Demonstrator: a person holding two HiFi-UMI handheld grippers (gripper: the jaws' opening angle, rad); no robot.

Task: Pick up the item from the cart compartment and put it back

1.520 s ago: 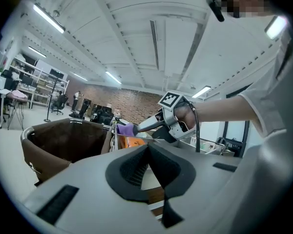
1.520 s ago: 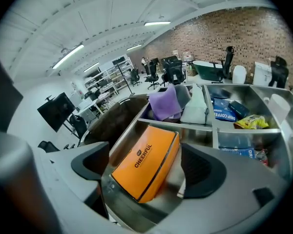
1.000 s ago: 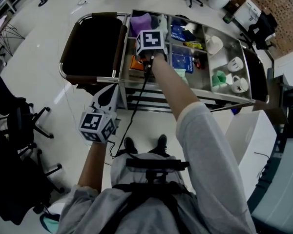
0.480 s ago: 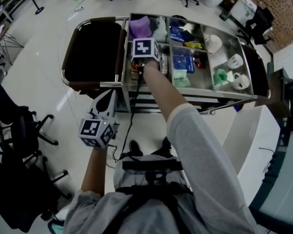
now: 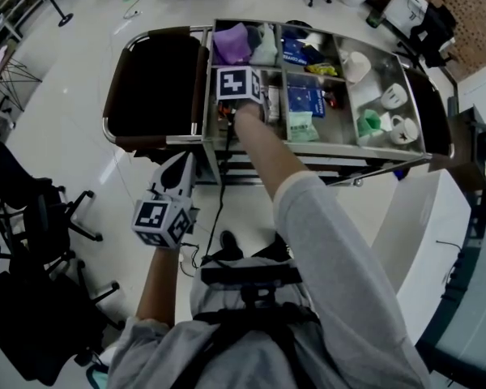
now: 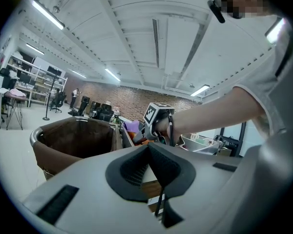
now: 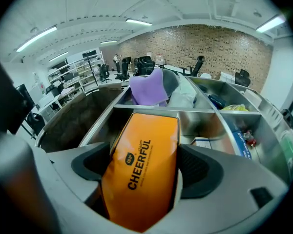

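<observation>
Bright, even room light here, pouring down from long ceiling strips [image 6: 49, 14]. The head view dims toward its corners, with soft glare streaking the pale floor [image 5: 73, 79] and glints off the steel cart [image 5: 308, 164]. Both gripper views bend hard at the rim and fall to black there. Up close, the orange pouch [image 7: 141, 169] is sharp, its print legible, with little shadow.
</observation>
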